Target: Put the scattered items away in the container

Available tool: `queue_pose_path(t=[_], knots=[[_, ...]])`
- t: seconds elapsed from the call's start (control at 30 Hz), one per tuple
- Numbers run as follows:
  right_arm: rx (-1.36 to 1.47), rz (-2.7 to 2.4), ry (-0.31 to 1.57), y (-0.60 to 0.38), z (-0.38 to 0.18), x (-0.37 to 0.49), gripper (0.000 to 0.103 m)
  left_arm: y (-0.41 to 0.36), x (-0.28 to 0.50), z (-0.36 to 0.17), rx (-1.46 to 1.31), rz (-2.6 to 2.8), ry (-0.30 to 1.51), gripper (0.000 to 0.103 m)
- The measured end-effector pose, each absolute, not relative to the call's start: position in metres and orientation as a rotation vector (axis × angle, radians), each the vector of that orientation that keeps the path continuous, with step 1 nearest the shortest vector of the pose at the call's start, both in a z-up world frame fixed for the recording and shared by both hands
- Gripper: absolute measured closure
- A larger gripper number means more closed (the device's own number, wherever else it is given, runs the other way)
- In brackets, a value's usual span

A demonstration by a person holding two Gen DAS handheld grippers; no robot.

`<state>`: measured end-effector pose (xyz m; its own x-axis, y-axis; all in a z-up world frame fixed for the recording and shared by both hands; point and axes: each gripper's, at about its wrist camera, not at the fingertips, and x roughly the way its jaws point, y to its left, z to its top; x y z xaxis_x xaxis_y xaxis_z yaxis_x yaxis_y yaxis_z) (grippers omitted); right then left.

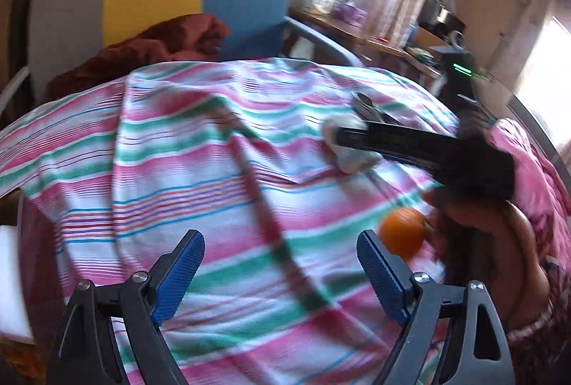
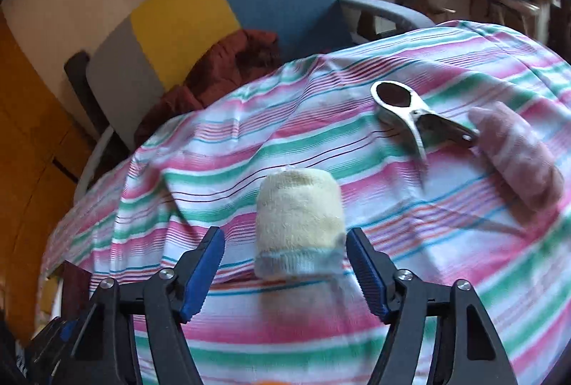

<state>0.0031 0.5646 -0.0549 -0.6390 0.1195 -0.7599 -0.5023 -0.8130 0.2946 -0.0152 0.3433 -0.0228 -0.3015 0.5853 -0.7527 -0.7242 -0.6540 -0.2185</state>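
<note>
Your right gripper (image 2: 285,249) stood apart around a cream rolled sock (image 2: 299,224), unclamped; your left gripper (image 1: 282,256) gaped empty over striped cloth (image 1: 214,170).

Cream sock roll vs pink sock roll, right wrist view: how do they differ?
The cream sock roll is pale yellow with a blue cuff band; the pink sock roll is mauve-pink throughout. The cream one sits stubby, right between the right tongs; the pink one lies long and slanted, far right, its end by the metal clip. Both are rolled fabric lying on the striped cloth.
</note>
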Motion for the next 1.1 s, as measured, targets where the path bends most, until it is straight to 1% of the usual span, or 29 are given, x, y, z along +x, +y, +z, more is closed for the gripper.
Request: queue_pose_path(t=[0.03,0.17,0.4,0.5,0.7,0.73,0.8,0.87,0.9,0.97,1.03,1.1], knots=[[-1.107,2.445,0.67,0.566,-0.057,-0.002,0.047,0.346,-0.011,-0.022,-1.073,2.008,0.218,0.014],[-1.089,2.463,0.669,0.569,-0.058,0.006,0.05,0.352,0.0,-0.019,-1.046,1.971,0.23,0.014],[-0.978,2.387,0.724,0.57,-0.045,0.078,0.05,0.385,0.012,-0.01,-0.987,1.863,0.217,0.014],[-0.972,2.32,0.698,0.574,-0.045,0.106,0.05,0.408,0.019,-0.013,-0.971,1.815,0.292,0.014],[-0.948,2.288,0.785,0.579,-0.059,0.135,0.05,0.446,0.03,-0.03,-0.953,1.762,0.492,0.015],[-0.936,2.294,0.786,0.578,-0.06,0.138,0.05,0.449,0.03,-0.034,-0.95,1.765,0.518,0.019],[-0.908,2.301,0.795,0.577,-0.061,0.142,0.05,0.454,0.025,-0.044,-0.972,1.773,0.553,0.021],[-0.884,2.301,0.829,0.579,-0.065,0.144,0.049,0.455,0.021,-0.05,-0.999,1.755,0.539,0.03],[-0.877,2.302,0.844,0.579,-0.067,0.144,0.049,0.455,0.019,-0.052,-1.011,1.747,0.527,0.032],[-0.861,2.31,0.826,0.577,-0.069,0.143,0.049,0.455,0.015,-0.058,-1.056,1.729,0.484,0.046],[-0.858,2.311,0.8,0.574,-0.069,0.141,0.049,0.454,0.015,-0.058,-1.059,1.749,0.462,0.05],[-0.859,2.312,0.794,0.572,-0.069,0.14,0.049,0.455,0.016,-0.057,-1.055,1.752,0.468,0.05]])
